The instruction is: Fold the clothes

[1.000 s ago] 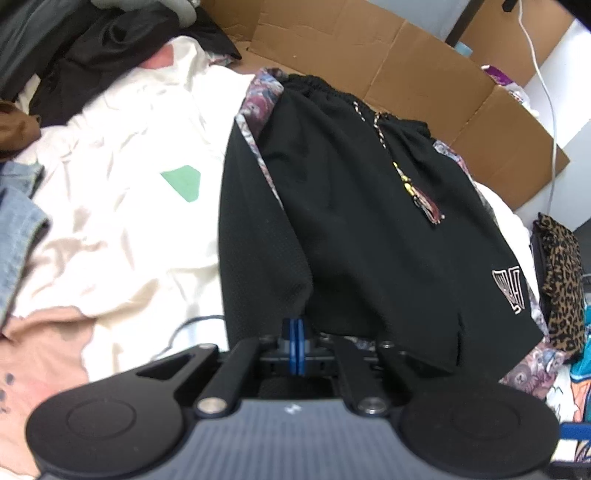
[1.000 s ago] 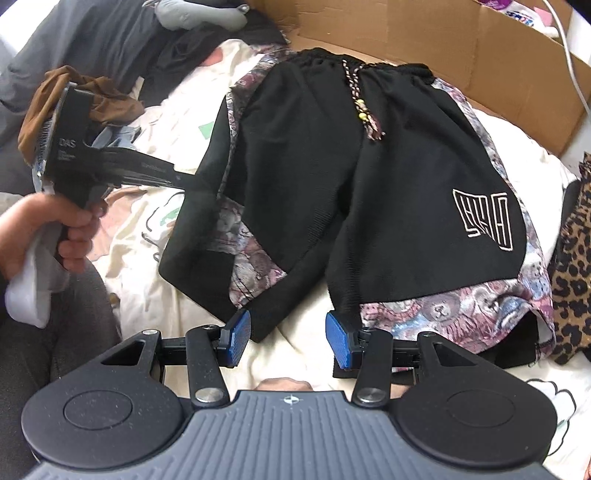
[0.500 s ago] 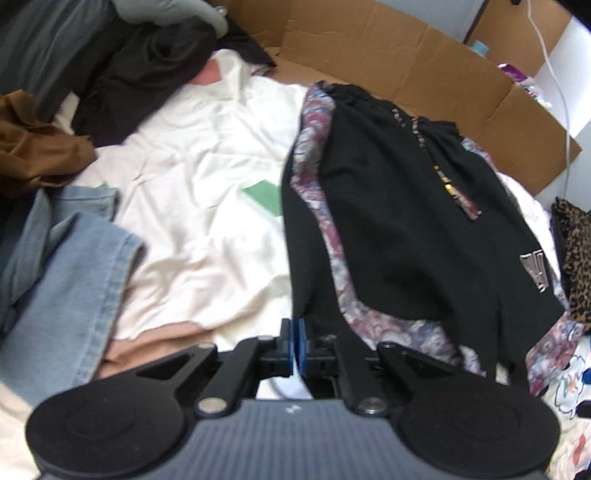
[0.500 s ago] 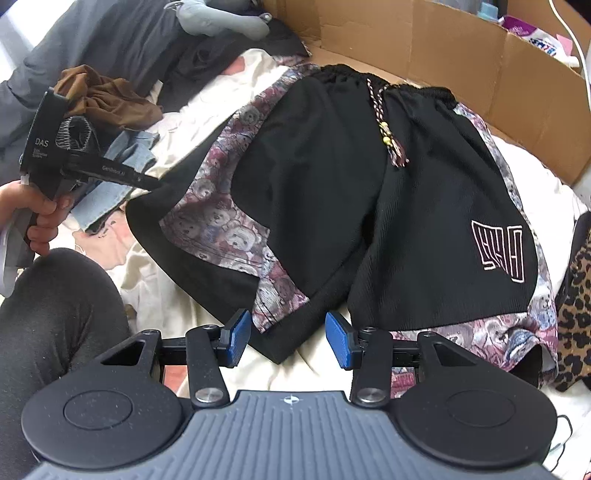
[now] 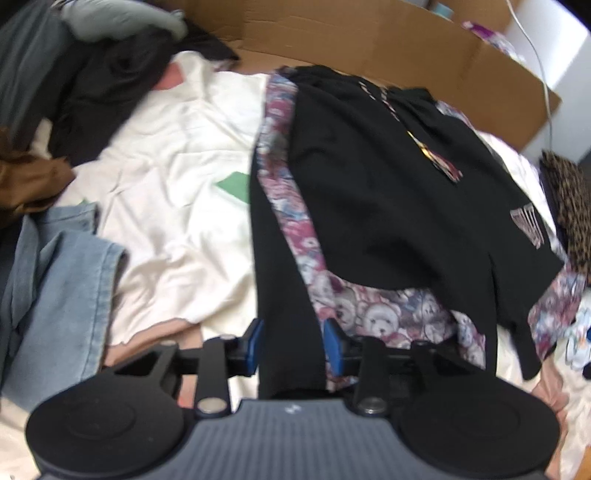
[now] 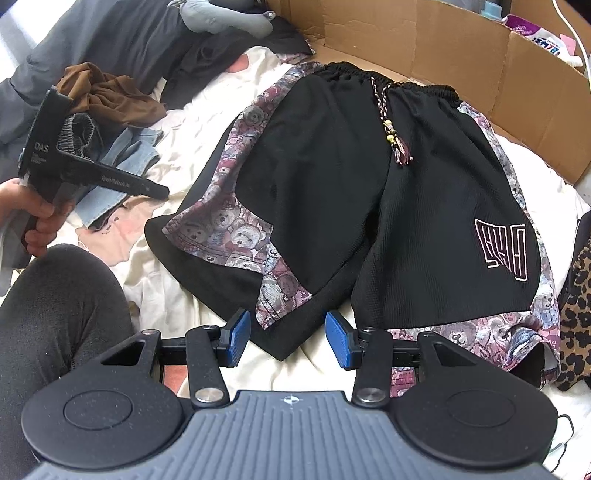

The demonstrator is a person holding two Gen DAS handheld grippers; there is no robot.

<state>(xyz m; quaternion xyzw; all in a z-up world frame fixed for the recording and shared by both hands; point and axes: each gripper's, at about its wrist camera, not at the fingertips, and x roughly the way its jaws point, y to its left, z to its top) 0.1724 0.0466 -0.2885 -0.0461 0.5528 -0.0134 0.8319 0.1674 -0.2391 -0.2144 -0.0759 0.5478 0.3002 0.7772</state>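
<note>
The black shorts (image 6: pixel 332 192) with teddy-bear side panels lie spread flat on a cream sheet (image 6: pixel 177 158), the waistband toward a cardboard wall (image 6: pixel 461 48) at the far side. A drawstring (image 6: pixel 391 122) with beads rests on the front, and a white outline logo (image 6: pixel 502 247) is on 1 leg.

Around the shorts there is much other clothing. On the left side lie a brown garment (image 6: pixel 110 96), blue jeans (image 6: pixel 125 162) and dark grey clothes (image 6: pixel 110 33). On the right edge a leopard-print fabric (image 6: pixel 576 295) lies just beside the shorts. A knee in dark trousers (image 6: pixel 62 306) fills the lower left of the right wrist view.

The left gripper (image 5: pixel 291 341) has its 2 blue pads apart, and a strip of the black hem of the shorts passes between them; the view is blurred, so I cannot tell if the pads touch the cloth. In the right wrist view this gripper (image 6: pixel 162 192) is seen from the side, held by a hand (image 6: pixel 29 218), its tip near the left hem. The right gripper (image 6: pixel 288 338) is spread wide above the crotch corner of the hem and grips nothing.

Open sheet shows to the left of the shorts and in front of the hem.
</note>
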